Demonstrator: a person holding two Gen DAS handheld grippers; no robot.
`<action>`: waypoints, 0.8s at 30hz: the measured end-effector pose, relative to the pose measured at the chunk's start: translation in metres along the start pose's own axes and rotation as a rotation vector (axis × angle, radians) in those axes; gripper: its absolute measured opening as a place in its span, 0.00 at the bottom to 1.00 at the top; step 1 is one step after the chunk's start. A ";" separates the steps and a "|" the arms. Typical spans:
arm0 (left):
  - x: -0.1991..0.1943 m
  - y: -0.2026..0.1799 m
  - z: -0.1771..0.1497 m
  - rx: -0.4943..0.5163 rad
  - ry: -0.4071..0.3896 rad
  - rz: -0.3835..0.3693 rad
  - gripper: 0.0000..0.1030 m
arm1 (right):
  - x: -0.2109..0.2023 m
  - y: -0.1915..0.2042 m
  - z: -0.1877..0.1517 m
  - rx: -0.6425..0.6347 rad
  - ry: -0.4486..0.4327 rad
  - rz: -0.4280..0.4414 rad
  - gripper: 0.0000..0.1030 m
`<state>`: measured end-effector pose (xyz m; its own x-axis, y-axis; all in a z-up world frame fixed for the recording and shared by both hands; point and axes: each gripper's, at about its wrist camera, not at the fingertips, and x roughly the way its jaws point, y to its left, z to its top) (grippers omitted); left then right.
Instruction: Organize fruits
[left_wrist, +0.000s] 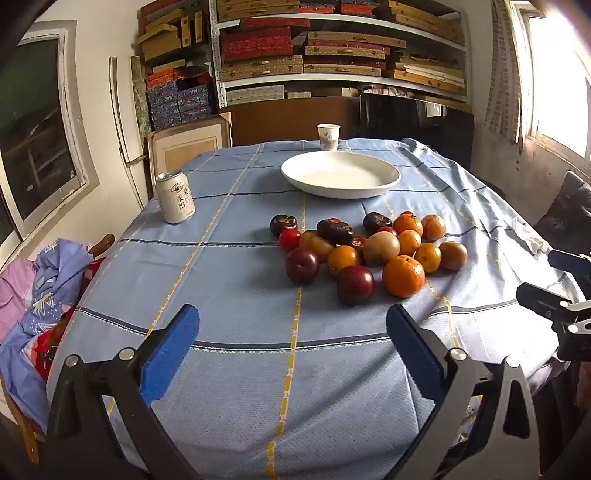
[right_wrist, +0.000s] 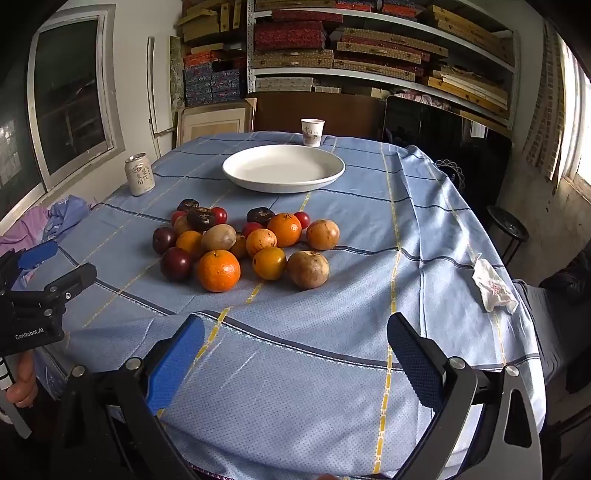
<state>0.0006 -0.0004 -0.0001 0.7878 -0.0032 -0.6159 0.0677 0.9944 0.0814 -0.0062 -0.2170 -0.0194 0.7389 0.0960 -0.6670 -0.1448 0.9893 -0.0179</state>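
Note:
A pile of several fruits lies mid-table on the blue checked cloth (left_wrist: 240, 295): oranges (left_wrist: 403, 276) (right_wrist: 218, 270), dark red plums (left_wrist: 355, 285) (right_wrist: 176, 263), brownish round fruits (right_wrist: 307, 269) and small red ones. Behind the pile sits an empty white plate (left_wrist: 306, 184) (right_wrist: 240, 177). My left gripper (left_wrist: 291, 332) hangs open over the near cloth, short of the fruit. My right gripper (right_wrist: 295, 343) is open too, with nothing between its fingers. Each gripper shows at the edge of the other's view.
A drink can (left_wrist: 174, 197) (right_wrist: 139, 180) stands at the table's left edge. A paper cup (left_wrist: 328, 136) (right_wrist: 312, 132) sits behind the plate. A crumpled tissue (right_wrist: 493, 286) lies at the right edge. Clothes (left_wrist: 48, 295) are heaped on a chair at left. Shelves of boxes fill the back wall.

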 end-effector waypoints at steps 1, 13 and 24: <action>0.000 0.000 0.000 0.002 0.001 0.001 0.96 | 0.000 0.000 0.000 0.002 0.002 0.003 0.97; 0.005 0.003 -0.004 -0.003 0.007 0.008 0.96 | -0.001 -0.002 -0.005 0.009 0.013 0.015 0.97; 0.010 0.003 -0.005 0.000 0.016 0.015 0.96 | 0.005 -0.002 -0.002 0.014 0.027 0.015 0.97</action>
<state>0.0050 0.0036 -0.0100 0.7788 0.0135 -0.6271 0.0557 0.9943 0.0905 -0.0032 -0.2184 -0.0242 0.7185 0.1081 -0.6871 -0.1466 0.9892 0.0023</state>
